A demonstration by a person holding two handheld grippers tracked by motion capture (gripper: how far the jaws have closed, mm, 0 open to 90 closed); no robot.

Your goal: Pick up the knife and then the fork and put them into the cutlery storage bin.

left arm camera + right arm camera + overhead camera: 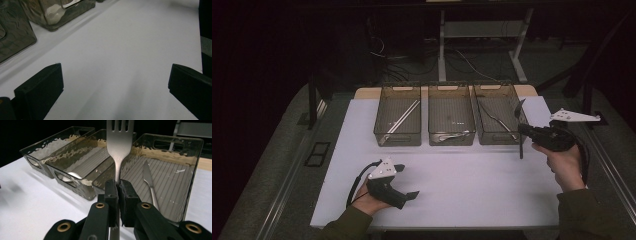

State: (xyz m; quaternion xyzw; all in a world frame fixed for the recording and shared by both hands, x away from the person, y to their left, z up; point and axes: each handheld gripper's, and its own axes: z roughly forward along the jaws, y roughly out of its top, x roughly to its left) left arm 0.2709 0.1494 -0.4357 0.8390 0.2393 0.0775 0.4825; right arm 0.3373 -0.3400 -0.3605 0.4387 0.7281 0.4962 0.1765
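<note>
Smoky translucent plastic, three oblong bins side by side at the far end of the white-covered worktop (452, 185) in the high view: left bin (397, 116) with pale straight sticks, middle bin (451, 116) with a bright utensil at its near wall, right bin (501, 115) with a slim metal piece lying diagonally. Right tongs (523, 129) sit just beside the right bin's outer near corner, held by the right hand (564, 162). A fork (519, 131) stands roughly upright in them, head up and handle hanging below the grip. Left tongs (412, 194) rest low on the worktop, well apart from the bins, in the left hand (368, 202).

Left gripper view: matte black blocky pads stand wide apart, bare white sheet between them. Two bin corners, ripple-textured, lie ahead and to the left.

Right gripper view: right tongs (118, 192) are clamped on the fork (119, 147) at its narrow neck, pads pressed together. Brushed metal, flat tines rising straight above the pads. Directly beyond the tongs is the ribbed-floored right bin (190, 177), a knife (149, 182) lying on its floor just right of the fork. The middle bin (75, 165) and left bin (37, 152) run off to the left, walls wavy and glossy.
</note>
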